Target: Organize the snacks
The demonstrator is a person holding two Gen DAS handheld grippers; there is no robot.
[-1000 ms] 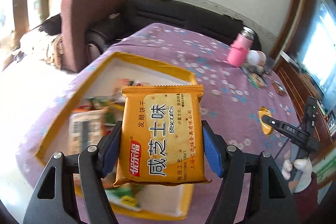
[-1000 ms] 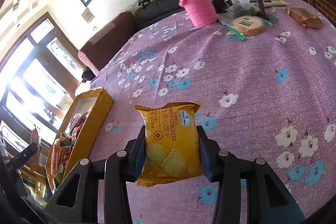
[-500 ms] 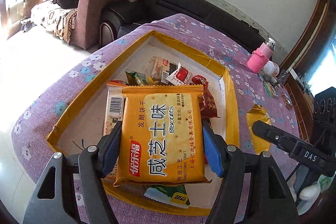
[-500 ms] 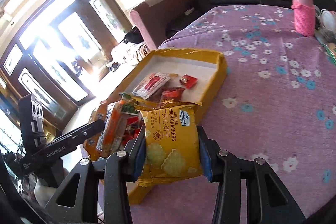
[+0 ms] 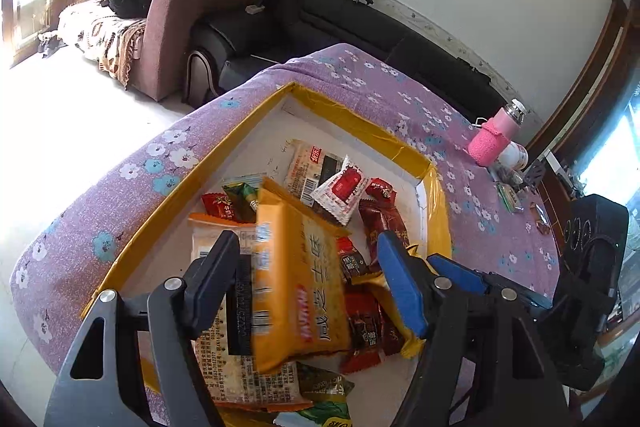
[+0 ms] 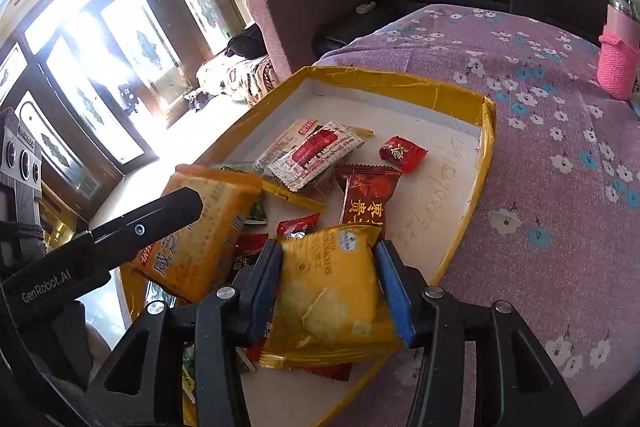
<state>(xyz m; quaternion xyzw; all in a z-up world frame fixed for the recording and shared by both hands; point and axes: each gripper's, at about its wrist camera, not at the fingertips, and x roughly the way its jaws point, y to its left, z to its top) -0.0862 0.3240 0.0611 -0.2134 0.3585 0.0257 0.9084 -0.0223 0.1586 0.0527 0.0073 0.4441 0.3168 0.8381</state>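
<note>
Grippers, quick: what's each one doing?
Left gripper: open, biscuit pack tipping loose between jaws.
Right gripper: jaws just opening, cracker pack between them.

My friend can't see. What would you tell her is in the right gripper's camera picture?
The right gripper has a yellow cracker packet between its fingers, above a yellow-edged box of snacks on a purple flowered tablecloth. Its jaws have just been opening. On the left, the left gripper lowers an orange biscuit pack.

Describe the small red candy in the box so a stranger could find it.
On the purple flowered tablecloth sits a shallow yellow-edged box. The red candy lies alone on its bare white floor toward the far corner, the only twist-ended wrapper there.
</note>
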